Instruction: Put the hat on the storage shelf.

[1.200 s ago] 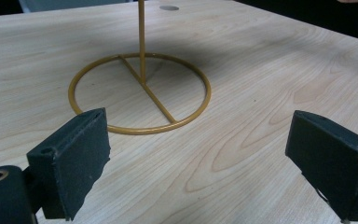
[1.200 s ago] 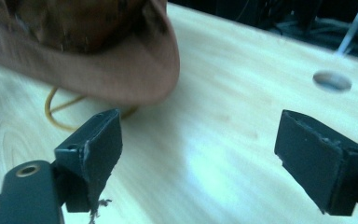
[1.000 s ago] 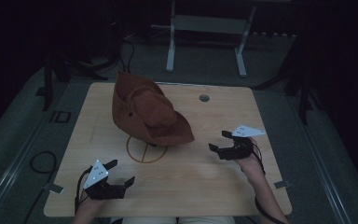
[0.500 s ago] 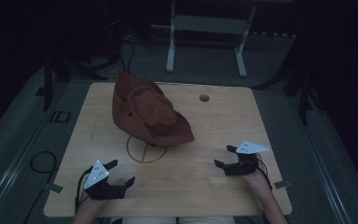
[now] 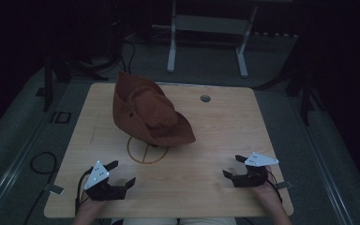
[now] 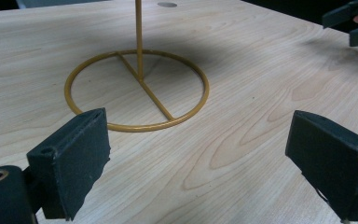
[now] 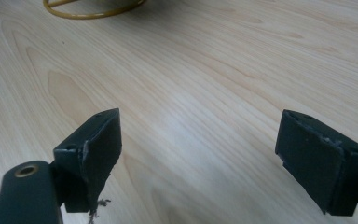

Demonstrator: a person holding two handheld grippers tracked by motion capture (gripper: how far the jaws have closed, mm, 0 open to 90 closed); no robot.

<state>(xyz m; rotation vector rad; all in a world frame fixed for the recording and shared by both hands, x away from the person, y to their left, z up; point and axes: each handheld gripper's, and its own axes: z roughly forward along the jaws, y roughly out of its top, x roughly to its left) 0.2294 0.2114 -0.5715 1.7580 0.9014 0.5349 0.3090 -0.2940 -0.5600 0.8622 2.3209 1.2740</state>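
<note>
Brown hat (image 5: 150,115) perched on a gold wire stand (image 6: 137,88) mid-table (image 5: 225,122), left gripper (image 5: 119,174) and right gripper (image 5: 231,166) near the front edge, both jaws spread wide, empty.

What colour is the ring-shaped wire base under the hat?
Mustard yellow: the wire stand base shows best in the left gripper view.

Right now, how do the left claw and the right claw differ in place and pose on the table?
The left claw sits at the near left of the table, just short of the gold ring stand under the brown hat; the right claw sits at the near right, farther from that stand. The left claw points toward the table's right, the right claw toward its left. Both are open, empty and low over the wood.
</note>
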